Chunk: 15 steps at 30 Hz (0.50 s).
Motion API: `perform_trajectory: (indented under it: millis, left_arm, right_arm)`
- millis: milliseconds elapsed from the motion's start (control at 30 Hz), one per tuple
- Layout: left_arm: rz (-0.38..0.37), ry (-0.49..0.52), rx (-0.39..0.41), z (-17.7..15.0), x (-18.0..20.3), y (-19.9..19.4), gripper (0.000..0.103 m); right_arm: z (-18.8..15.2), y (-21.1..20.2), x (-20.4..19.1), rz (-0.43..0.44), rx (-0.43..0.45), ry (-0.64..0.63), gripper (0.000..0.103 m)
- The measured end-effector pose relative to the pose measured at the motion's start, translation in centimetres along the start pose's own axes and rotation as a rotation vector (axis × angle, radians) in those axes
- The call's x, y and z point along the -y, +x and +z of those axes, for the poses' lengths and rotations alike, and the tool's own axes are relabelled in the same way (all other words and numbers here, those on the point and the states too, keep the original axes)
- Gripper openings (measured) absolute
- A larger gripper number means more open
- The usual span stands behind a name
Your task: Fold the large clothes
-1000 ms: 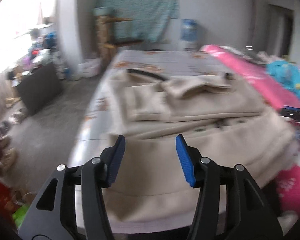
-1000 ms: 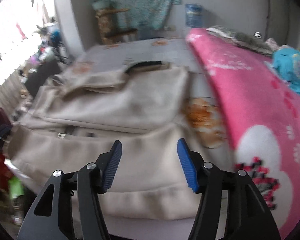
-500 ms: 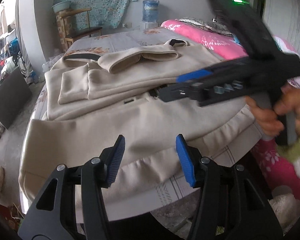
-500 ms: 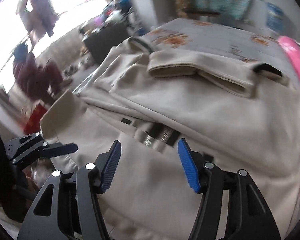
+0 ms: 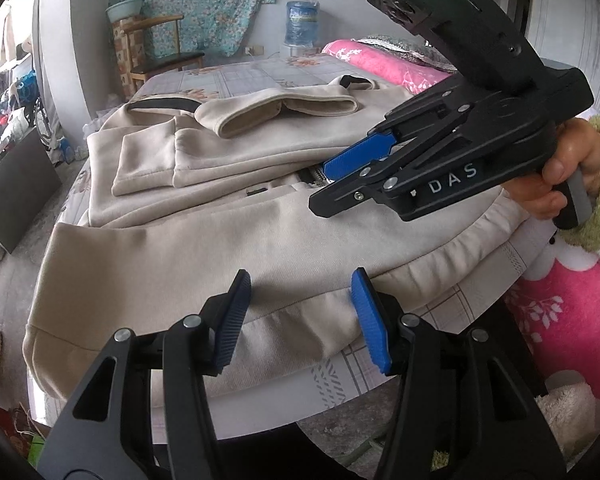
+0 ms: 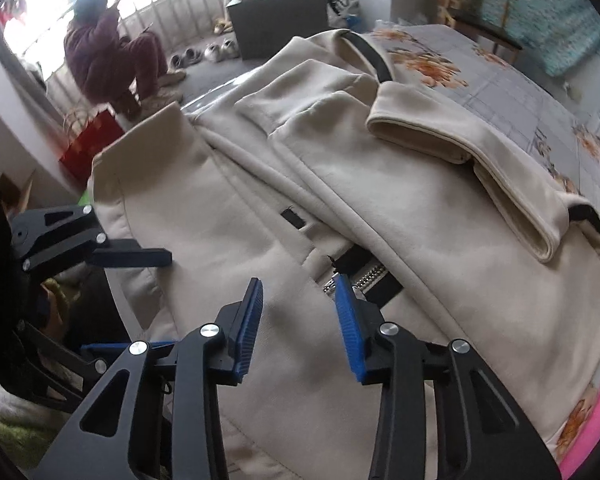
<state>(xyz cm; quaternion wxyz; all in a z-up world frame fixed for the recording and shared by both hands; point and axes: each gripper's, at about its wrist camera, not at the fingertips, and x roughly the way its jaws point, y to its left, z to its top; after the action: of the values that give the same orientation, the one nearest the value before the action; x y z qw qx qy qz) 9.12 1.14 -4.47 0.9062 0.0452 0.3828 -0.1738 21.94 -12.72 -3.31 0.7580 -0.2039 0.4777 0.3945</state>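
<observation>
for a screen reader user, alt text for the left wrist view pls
A beige jacket lies partly folded on a floral-sheeted bed, sleeves folded across its chest. The open left claw hovers over its hem; the right claw, closing, held by a hand, points at the zipper.

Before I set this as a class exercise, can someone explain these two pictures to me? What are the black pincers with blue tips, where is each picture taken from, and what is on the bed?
There is no robot here. A person holds a hand tool in each hand, each a gripper with two blue-padded fingers and a wide-angle camera looking along them.

One picture comes from the left gripper, which hovers over the near hem of a beige jacket. This view also shows the right gripper from the side, with the person's hand on its handle.

The other picture comes from the right gripper itself. Its jaws are closing over the jacket beside the zipper, but they pinch no cloth yet.

The jacket lies spread on a bed, sleeves folded across it. Neither gripper holds anything.
</observation>
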Motion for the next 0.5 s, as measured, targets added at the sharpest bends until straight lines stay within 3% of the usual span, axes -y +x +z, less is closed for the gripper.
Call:
perform_trajectory:
  millis: [333, 433, 500]
  left_arm:
    - [0.005, 0.003, 0.005, -0.1, 0.0, 0.2, 0.050]
    - [-0.001, -0.007, 0.011, -0.1, -0.1, 0.6, 0.050]
    - [-0.011, -0.021, 0.014, -0.1, -0.2, 0.6, 0.050]
  right_arm:
    - [0.1, 0.7, -0.7, -0.018, -0.077, -0.039, 0.036]
    - [-0.5, 0.3, -1.8, -0.050, -0.090, -0.070, 0.025]
    - [-0.7, 0.2, -2.2, -0.052, -0.096, -0.076, 0.007]
